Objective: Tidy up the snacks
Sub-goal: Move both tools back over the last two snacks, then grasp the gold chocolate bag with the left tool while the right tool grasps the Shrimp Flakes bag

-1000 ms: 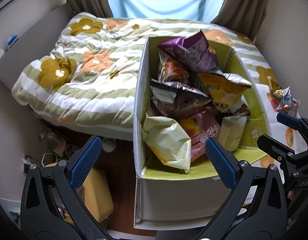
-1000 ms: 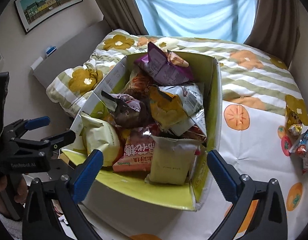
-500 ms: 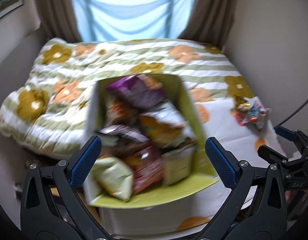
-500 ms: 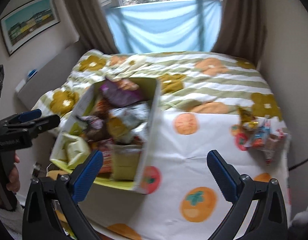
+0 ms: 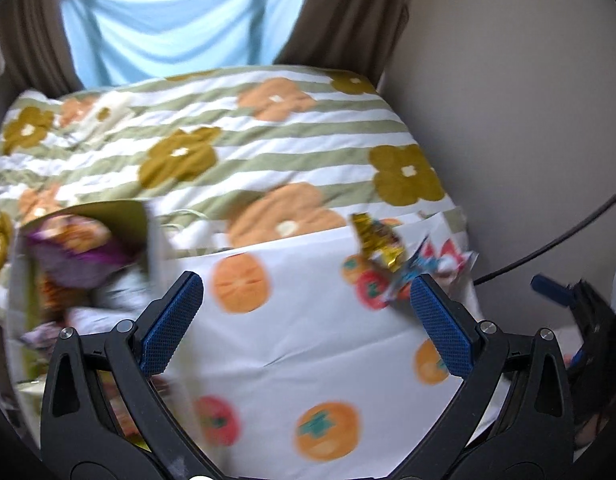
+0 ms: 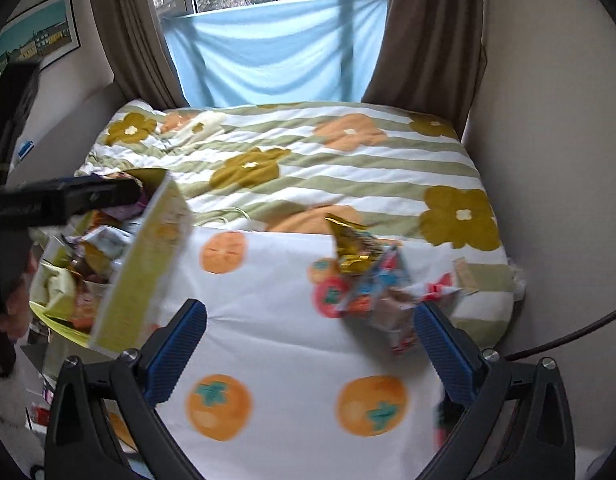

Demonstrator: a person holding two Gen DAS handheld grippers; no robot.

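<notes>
A yellow-green cardboard box [image 6: 144, 264] full of snack bags [image 6: 96, 248] stands on the bed at the left; it also shows at the left edge of the left wrist view [image 5: 108, 216]. A small pile of loose snack packets [image 6: 371, 276] lies on the fruit-print cloth [image 6: 276, 320] at the right, also in the left wrist view [image 5: 395, 256]. My left gripper [image 5: 308, 320] is open and empty above the cloth. My right gripper [image 6: 311, 344] is open and empty, with the pile just beyond its right finger.
A flower-and-stripe quilt [image 6: 308, 160] covers the far bed. Walls close in on the right [image 6: 547, 160]. Curtains and a blue sheet [image 6: 276, 52] hang at the window behind. A dark cable [image 5: 547, 248] runs along the right wall.
Both grippers have swung to the right, away from the box and toward the loose packet pile. The box has slid to the left edge of both views. Both stay open.
</notes>
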